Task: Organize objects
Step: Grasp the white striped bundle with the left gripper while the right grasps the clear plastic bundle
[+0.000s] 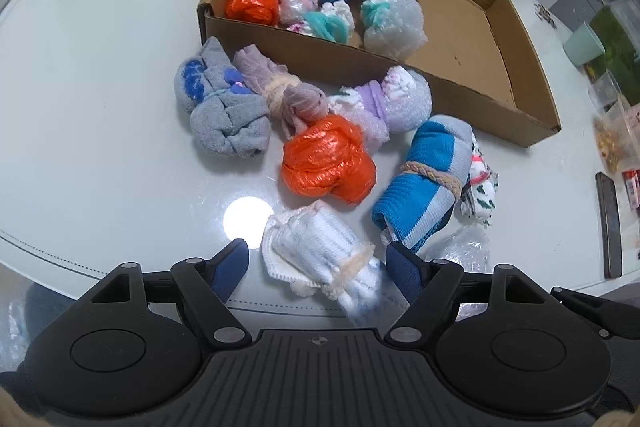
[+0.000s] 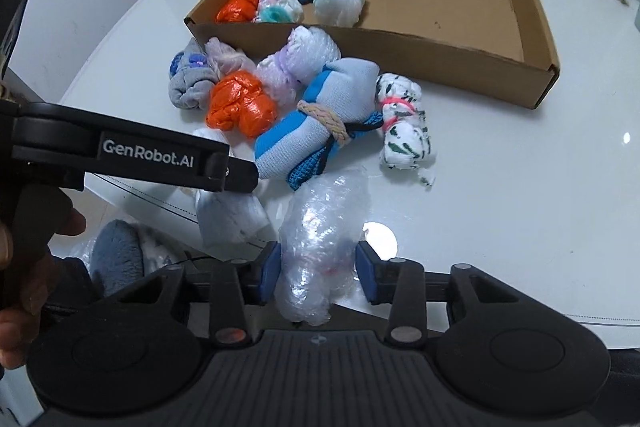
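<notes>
The right hand-held gripper (image 2: 316, 269) is pinching a clear bubble-wrap roll (image 2: 320, 247); whatever is inside is too blurry to tell (something pinkish, maybe). The left hand-held gripper (image 1: 318, 263) is spread around a white knitted sock bundle tied with a beige band (image 1: 320, 259), its pads not touching it. On the glossy white surface (image 1: 100, 87), more bundles crowd before the brown cardboard box (image 1: 480, 83), half full. "GenRobot.AI" shows on the left one's side.

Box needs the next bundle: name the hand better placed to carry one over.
Right. The right gripper is shut on the bubble-wrap bundle; the left gripper only straddles the white knit bundle, open.
</notes>
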Demonstrator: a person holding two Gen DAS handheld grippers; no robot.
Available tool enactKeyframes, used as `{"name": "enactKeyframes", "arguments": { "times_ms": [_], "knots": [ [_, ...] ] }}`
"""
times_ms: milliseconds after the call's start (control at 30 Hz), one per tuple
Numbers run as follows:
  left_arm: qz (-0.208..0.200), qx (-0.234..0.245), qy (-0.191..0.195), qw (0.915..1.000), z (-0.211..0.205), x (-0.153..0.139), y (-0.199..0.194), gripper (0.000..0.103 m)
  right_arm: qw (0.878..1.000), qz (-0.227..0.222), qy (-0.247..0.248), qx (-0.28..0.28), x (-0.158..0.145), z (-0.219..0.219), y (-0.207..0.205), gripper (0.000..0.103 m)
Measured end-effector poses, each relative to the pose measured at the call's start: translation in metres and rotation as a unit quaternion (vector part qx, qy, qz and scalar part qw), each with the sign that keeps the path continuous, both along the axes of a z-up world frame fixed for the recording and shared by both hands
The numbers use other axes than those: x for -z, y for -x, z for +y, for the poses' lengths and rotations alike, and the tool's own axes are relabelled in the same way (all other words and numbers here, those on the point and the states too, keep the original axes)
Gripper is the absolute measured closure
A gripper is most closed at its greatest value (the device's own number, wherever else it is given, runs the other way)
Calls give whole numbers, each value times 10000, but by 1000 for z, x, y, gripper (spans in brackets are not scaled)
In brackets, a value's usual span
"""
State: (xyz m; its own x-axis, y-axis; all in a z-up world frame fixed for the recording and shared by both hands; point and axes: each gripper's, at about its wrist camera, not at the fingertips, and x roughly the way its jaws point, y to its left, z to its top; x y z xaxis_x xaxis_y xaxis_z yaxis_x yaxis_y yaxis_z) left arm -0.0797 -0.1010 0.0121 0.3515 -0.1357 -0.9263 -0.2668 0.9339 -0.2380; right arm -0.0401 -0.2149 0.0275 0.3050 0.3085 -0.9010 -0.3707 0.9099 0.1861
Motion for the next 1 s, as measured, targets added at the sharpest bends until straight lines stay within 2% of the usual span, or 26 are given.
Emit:
{"name": "enactKeyframes", "arguments": {
  "times_ms": [200, 367, 467, 500, 533, 633, 800, 1000],
  "knots": [
    [149, -417, 475, 9979, 9, -5, 7, 19, 10000, 51, -70, 5, 0, -3, -3, 70],
    [359, -650, 840, 9937, 8, 1, 11, 21, 9999, 90, -81, -7, 1, -2, -5, 70],
    [291, -562, 746, 9952, 0, 2, 8, 31, 9999, 113, -83, -27, 2, -1, -7, 71],
    [273, -524, 764, 9953, -2, 2, 5, 38, 9999, 106, -82, -40, 1, -1, -6, 72],
    [269, -534, 787, 9951, -4, 2, 3, 49, 9999, 115, -91, -46, 2, -1, -6, 72],
    [274, -628, 934, 9933, -3, 5, 3, 59, 9998, 135, -122, -42, 3, -2, -8, 73],
    [235, -621, 868, 9940, -2, 4, 7, 66, 9997, 170, -192, 3, 3, -4, -11, 76],
    [109, -524, 422, 9977, 7, -11, 12, 66, 9993, 110, -355, -13, -8, -7, -8, 77]
  ]
}}
